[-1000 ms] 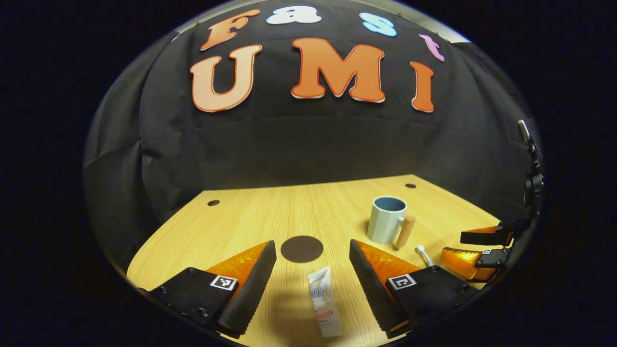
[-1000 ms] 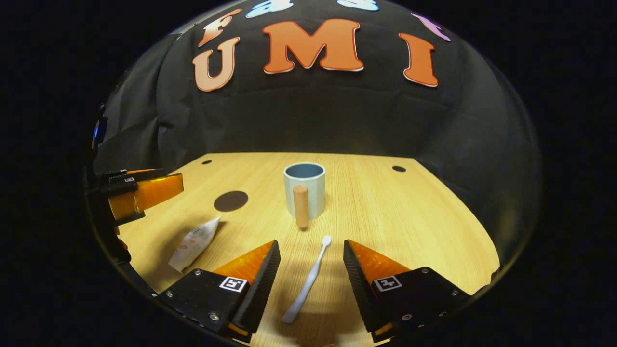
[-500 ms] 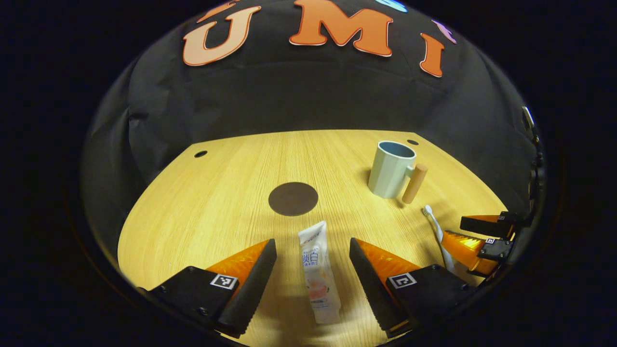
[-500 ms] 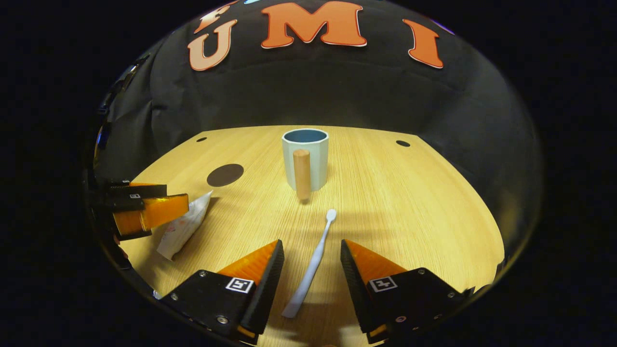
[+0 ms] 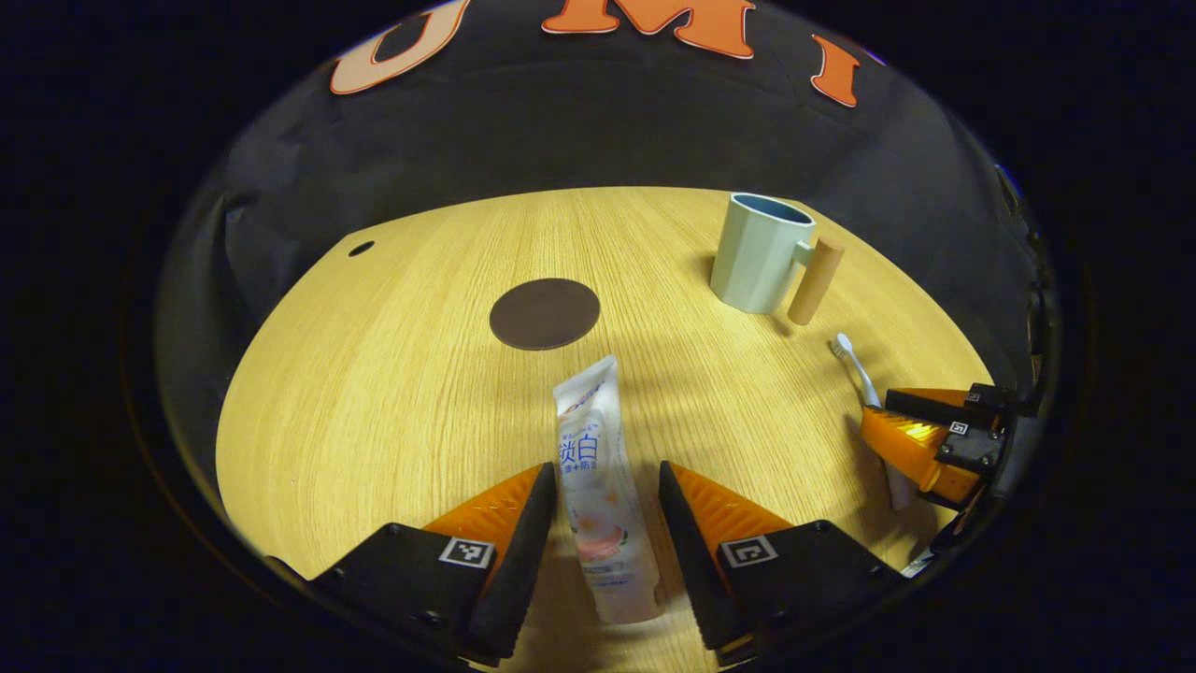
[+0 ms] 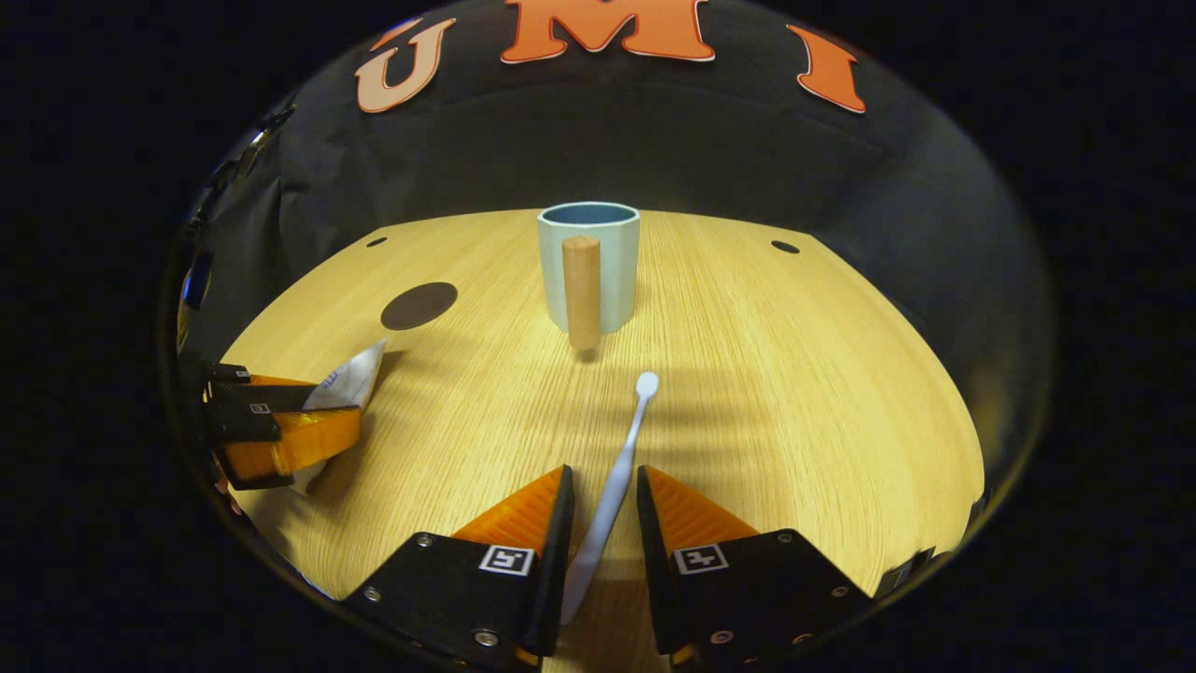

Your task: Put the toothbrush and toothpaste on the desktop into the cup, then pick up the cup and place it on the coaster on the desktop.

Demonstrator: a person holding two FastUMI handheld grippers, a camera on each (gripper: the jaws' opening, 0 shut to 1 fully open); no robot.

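**Over the desktop, both grippers low on their items**

Left gripper: fingers astride toothpaste, narrow gaps either side, contact unclear. Right gripper: fingers nearly closed beside toothbrush; grip unclear. Beyond: cup upright, apart from coaster, on desktop.

Coaster left of cup; toothbrush before cup; toothpaste before coaster.

Each claw has two wedge fingers with ridged inner sides. They sit on black blocks with silver screws and small black-and-white square tags.
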